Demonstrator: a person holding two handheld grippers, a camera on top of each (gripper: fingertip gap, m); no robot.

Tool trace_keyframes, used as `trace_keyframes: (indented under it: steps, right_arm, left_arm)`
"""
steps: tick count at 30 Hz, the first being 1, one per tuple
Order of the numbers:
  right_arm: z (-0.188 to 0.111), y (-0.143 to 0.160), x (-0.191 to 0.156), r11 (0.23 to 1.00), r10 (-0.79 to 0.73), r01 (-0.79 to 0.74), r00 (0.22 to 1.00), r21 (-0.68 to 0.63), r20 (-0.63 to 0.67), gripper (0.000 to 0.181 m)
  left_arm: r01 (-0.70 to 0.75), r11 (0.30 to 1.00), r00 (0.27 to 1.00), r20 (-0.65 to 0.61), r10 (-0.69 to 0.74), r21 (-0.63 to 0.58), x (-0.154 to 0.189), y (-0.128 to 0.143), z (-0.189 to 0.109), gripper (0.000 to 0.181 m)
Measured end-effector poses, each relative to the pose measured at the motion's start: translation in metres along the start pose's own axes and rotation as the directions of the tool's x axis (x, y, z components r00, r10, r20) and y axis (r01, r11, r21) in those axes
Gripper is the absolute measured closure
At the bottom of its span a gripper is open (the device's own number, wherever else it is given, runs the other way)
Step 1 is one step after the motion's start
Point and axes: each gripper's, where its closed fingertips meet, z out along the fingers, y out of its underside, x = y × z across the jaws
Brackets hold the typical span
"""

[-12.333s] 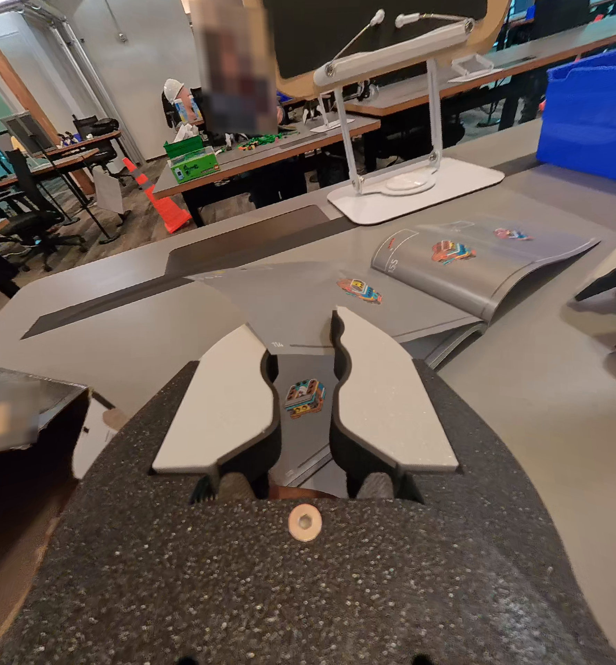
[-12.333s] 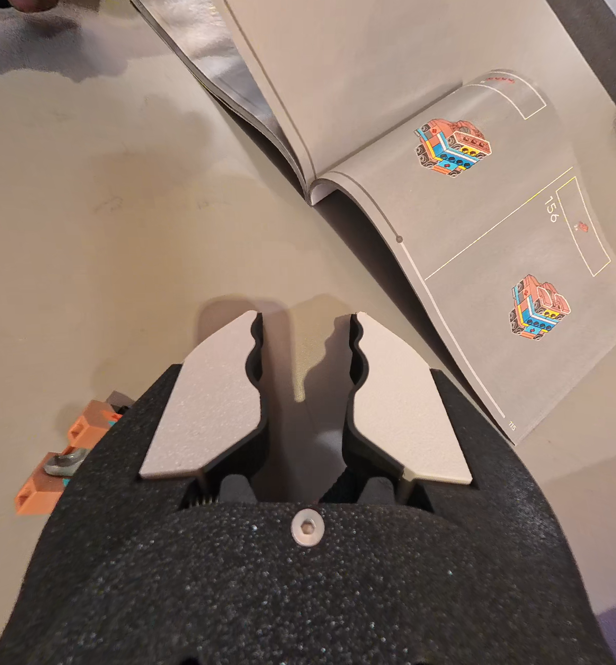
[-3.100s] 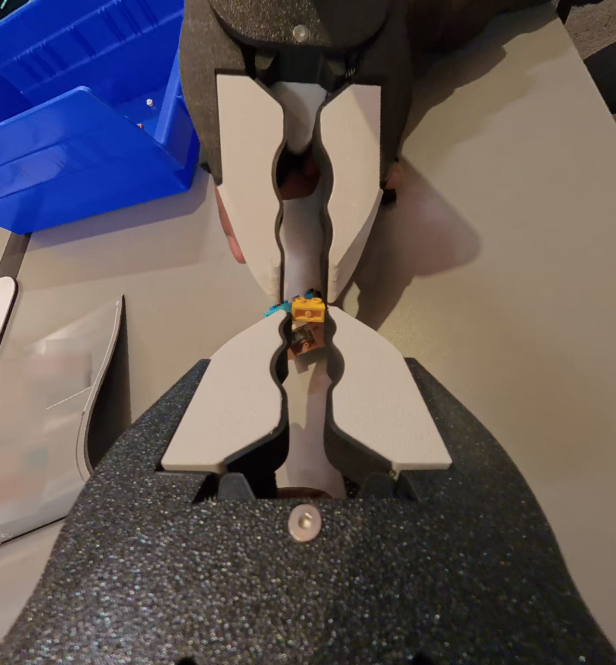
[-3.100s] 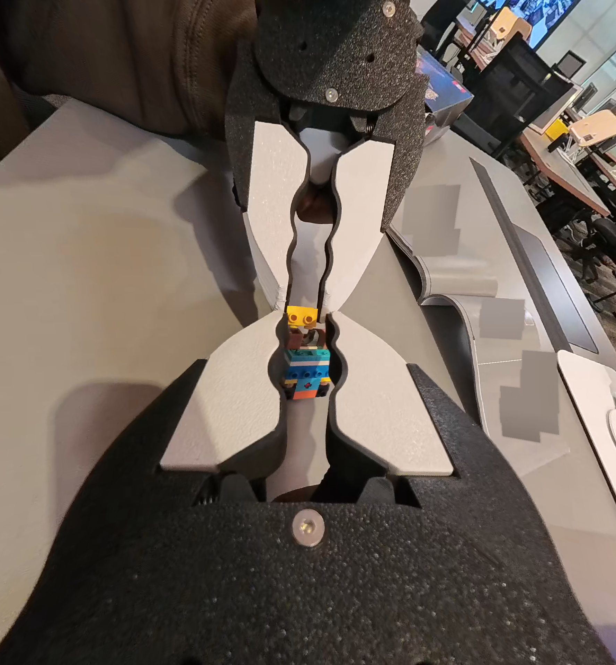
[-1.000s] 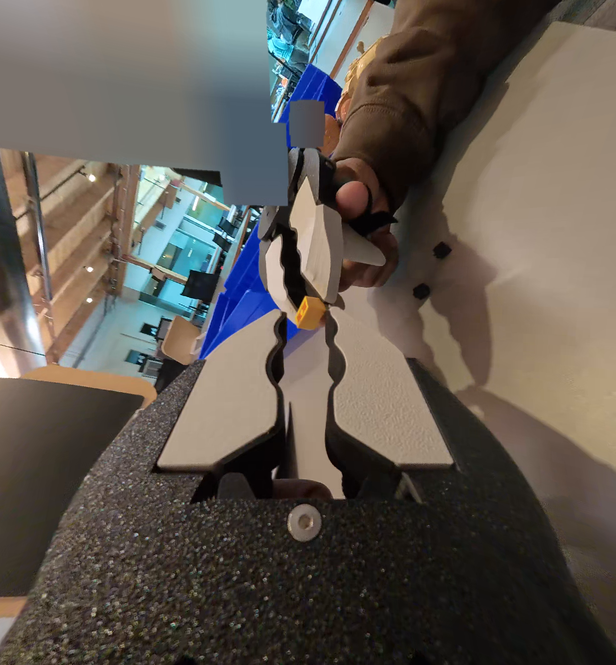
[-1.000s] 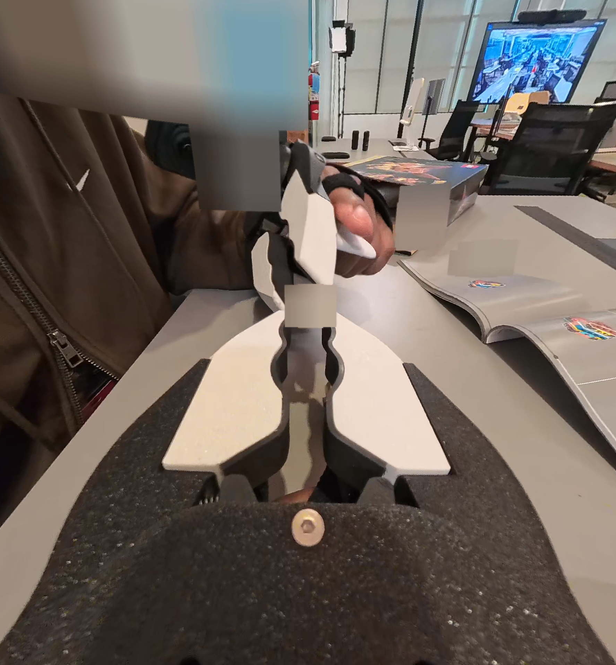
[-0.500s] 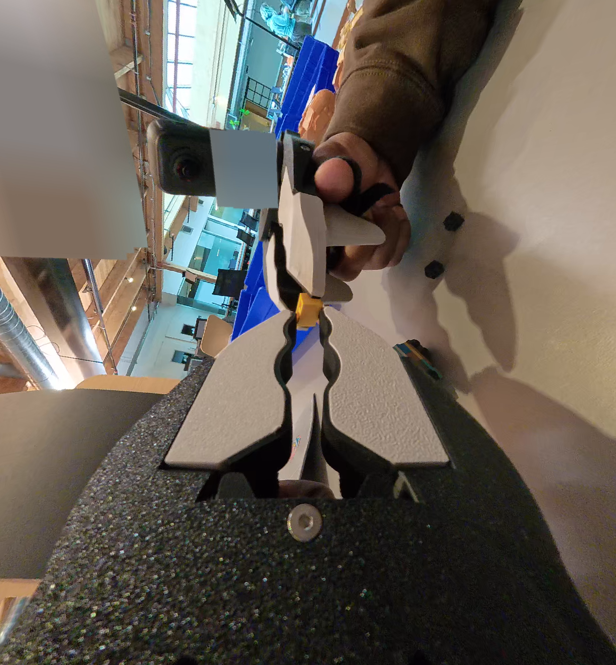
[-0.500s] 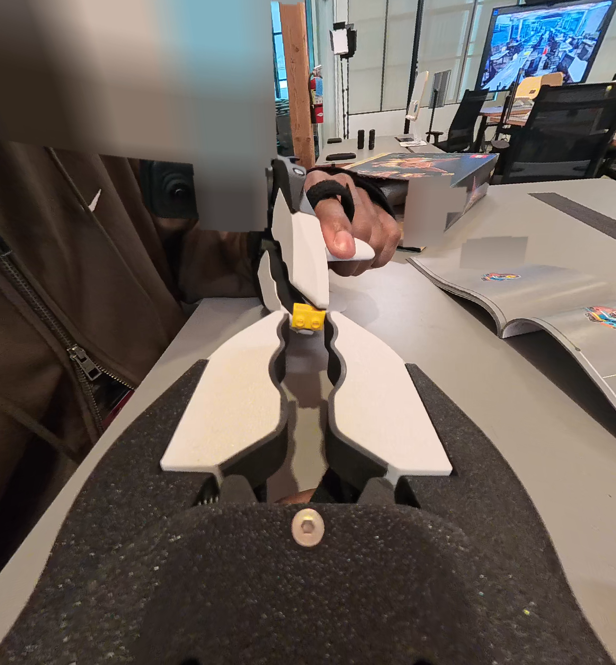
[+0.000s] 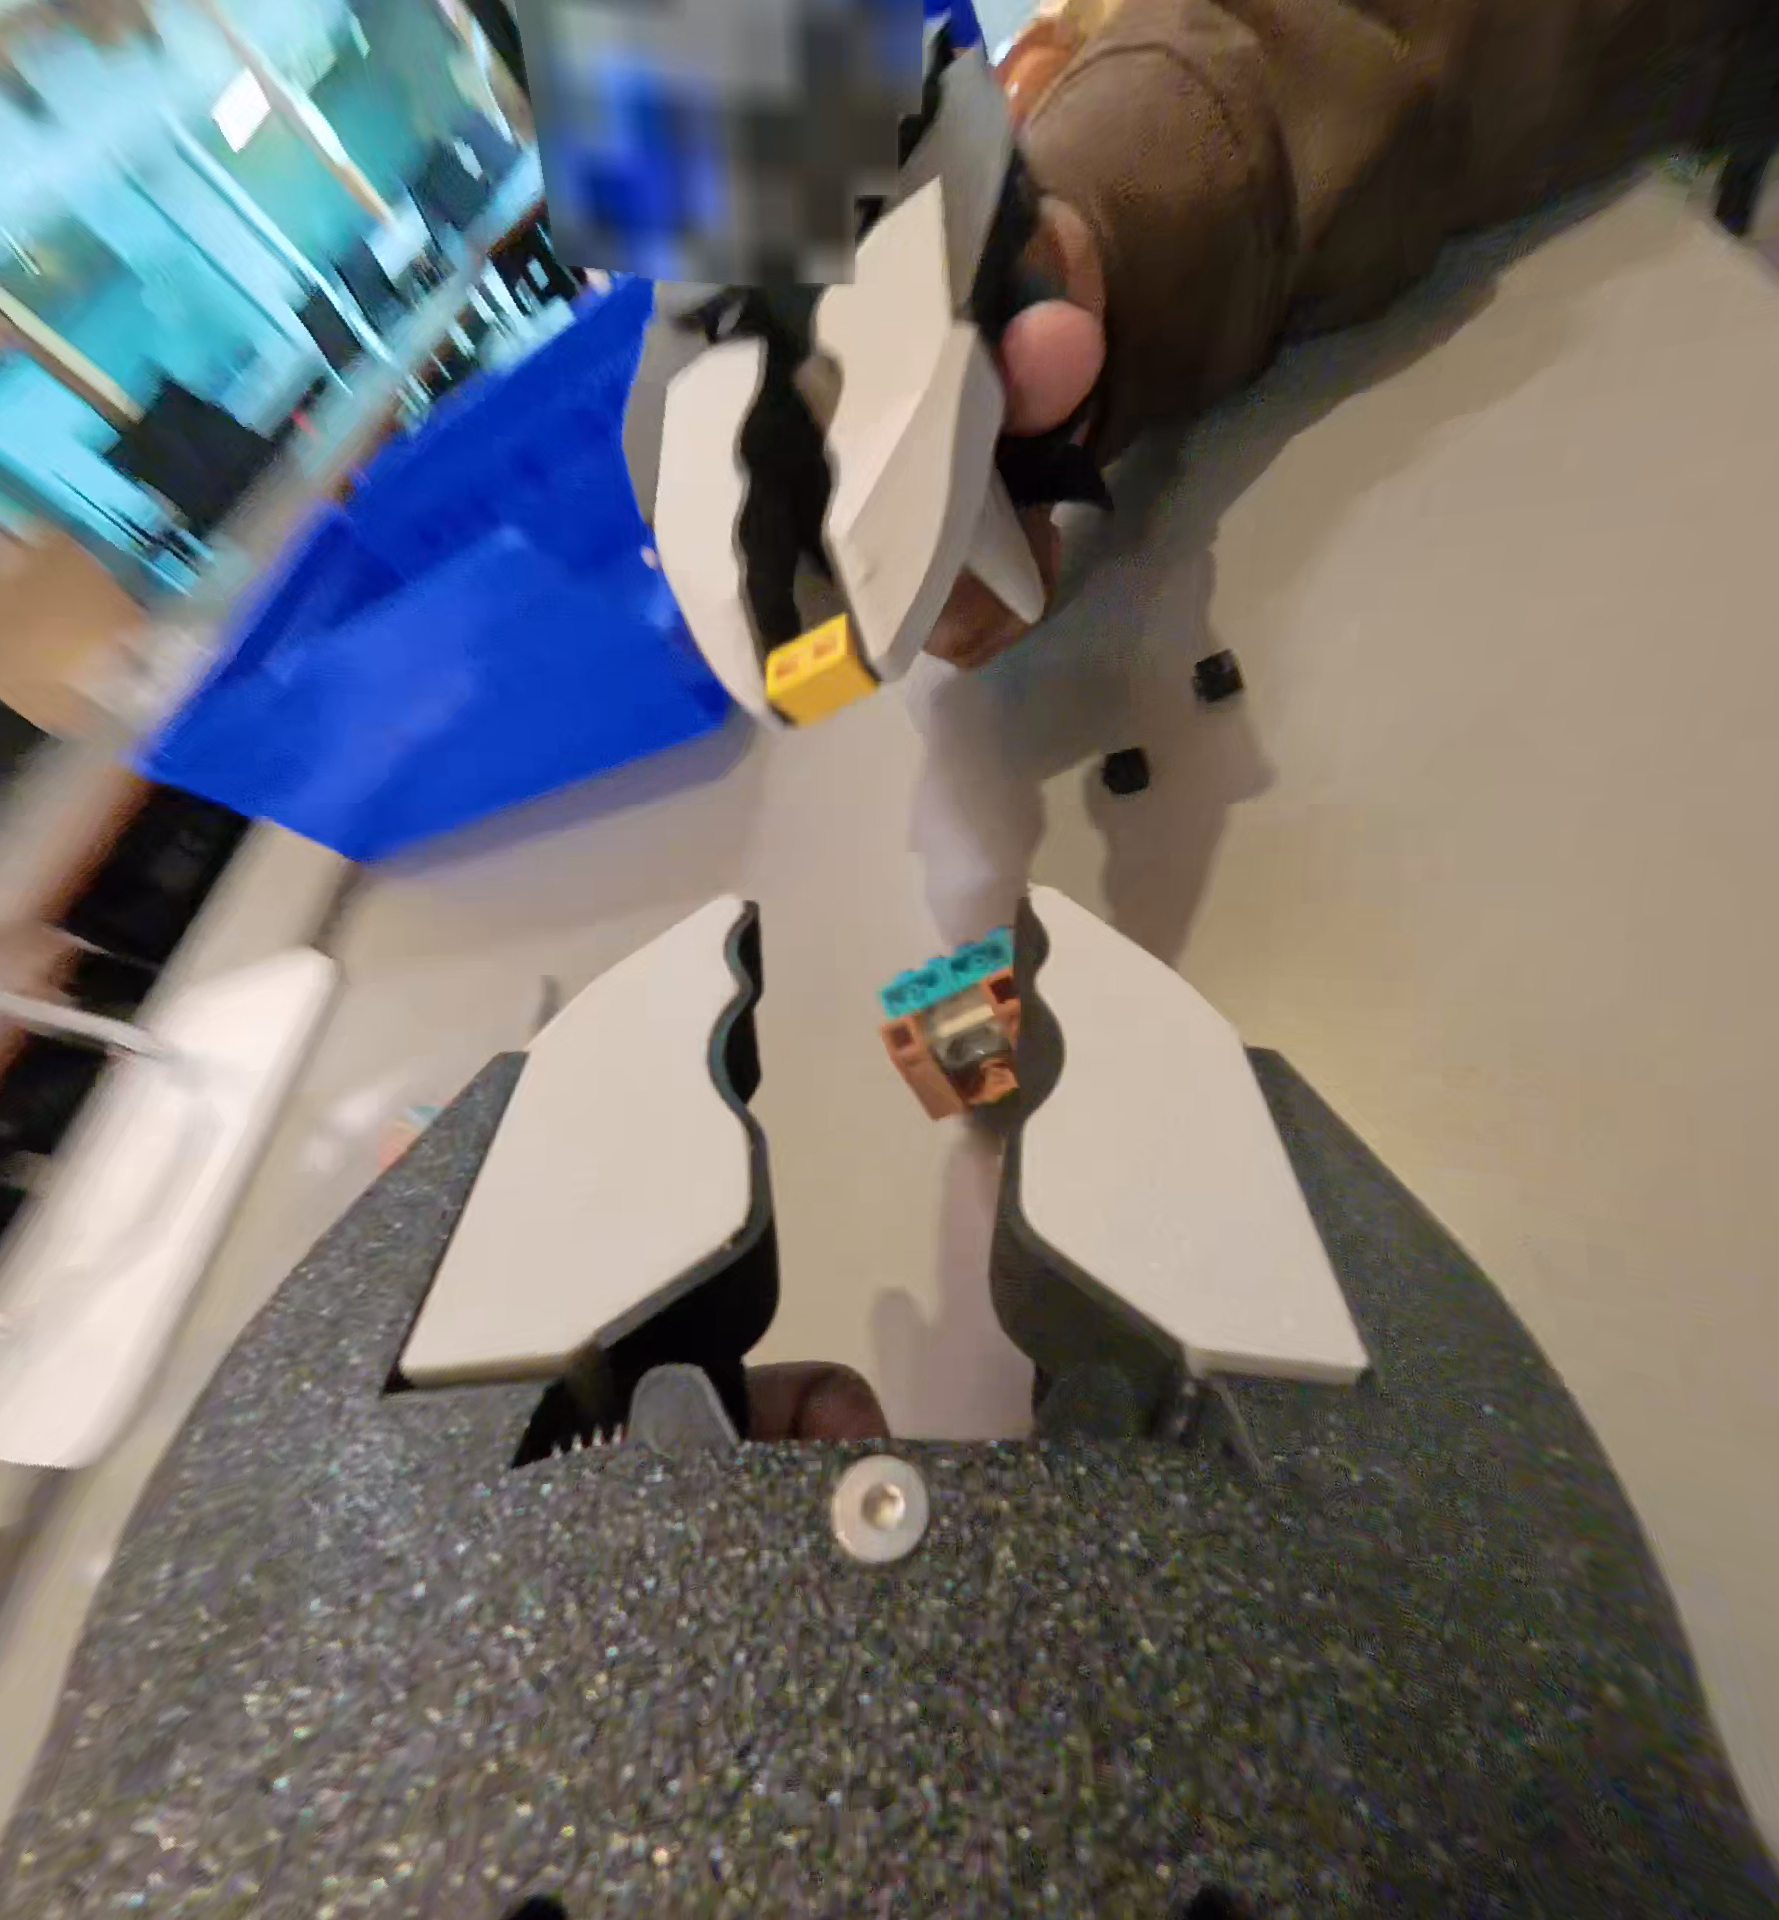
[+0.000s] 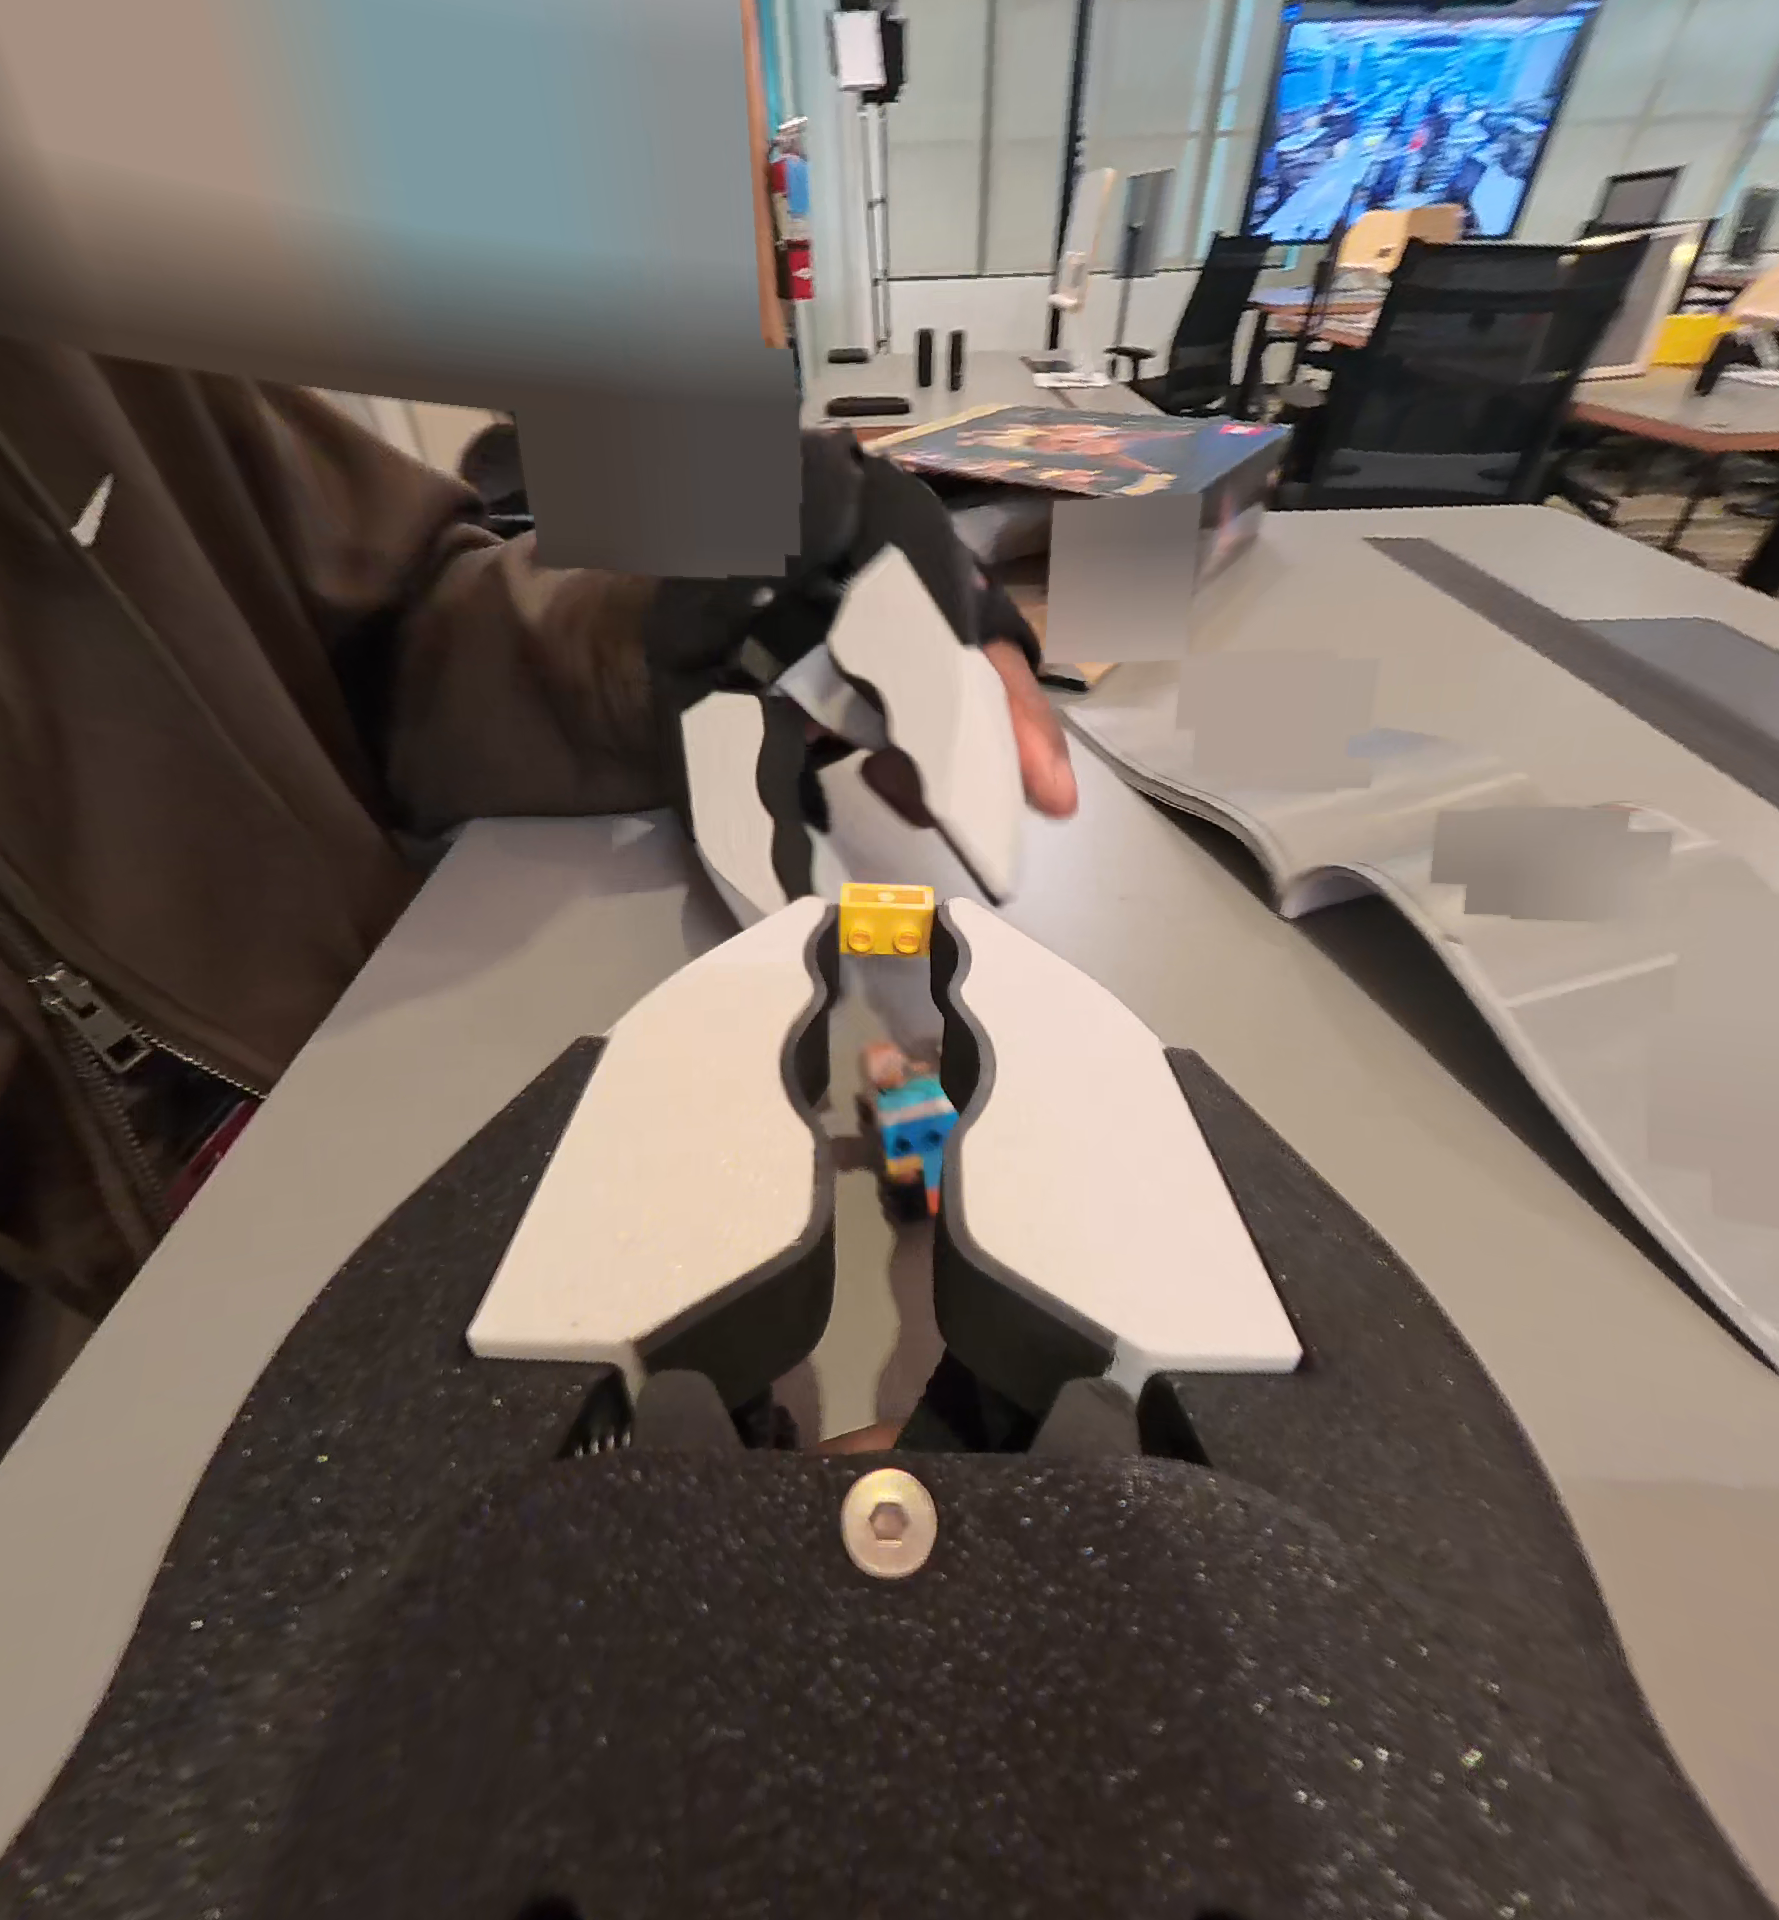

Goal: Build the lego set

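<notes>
My right gripper is shut on a small yellow brick at its tips, held above the grey table. It also shows in the left wrist view, with the yellow brick in it. My left gripper is open and holds nothing. A small teal, brown and grey lego assembly sits loose beside its right finger. In the right wrist view this assembly is blurred, low by the table under my right gripper. I cannot tell if it rests on the table. The left gripper hangs open behind it.
A blue bin stands at the far left. Two small black pieces lie on the table. An open instruction booklet and a lego box lie to the right. The person's brown jacket is close on the left. Only a small space, under 4 cm, lies between the two pairs of fingers.
My left gripper has opened and drawn back from the right one. The lego assembly has left its jaws and dropped towards the table. The yellow brick stays in my right gripper.
</notes>
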Motion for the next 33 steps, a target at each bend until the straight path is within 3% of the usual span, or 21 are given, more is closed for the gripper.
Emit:
trace_keyframes:
  steps: [4, 10, 13, 33]
  right_arm:
    - [-0.008, 0.009, 0.008, 0.999, -0.011, 0.01, 0.999, -0.036, -0.034, 0.165]
    - [-0.004, 0.02, 0.006, 0.994, -0.046, 0.042, 0.998, -0.098, -0.034, 0.165]
    - [0.0, 0.027, 0.004, 0.989, -0.064, 0.061, 0.998, -0.136, -0.021, 0.165]
    - [0.016, 0.045, -0.014, 0.961, -0.109, 0.13, 0.989, -0.243, 0.096, 0.165]
  left_arm:
    - [0.217, 0.969, 0.97, -0.085, -0.228, -0.122, 0.008, 0.024, 0.007, 0.127]
    - [0.244, 0.924, 0.948, -0.13, -0.292, -0.293, 0.027, 0.051, 0.016, 0.127]
    - [0.25, 0.925, 0.951, -0.105, -0.29, -0.287, 0.025, 0.048, 0.021, 0.139]
    - [0.238, 0.956, 0.944, -0.189, -0.27, -0.173, 0.035, 0.024, 0.023, 0.142]
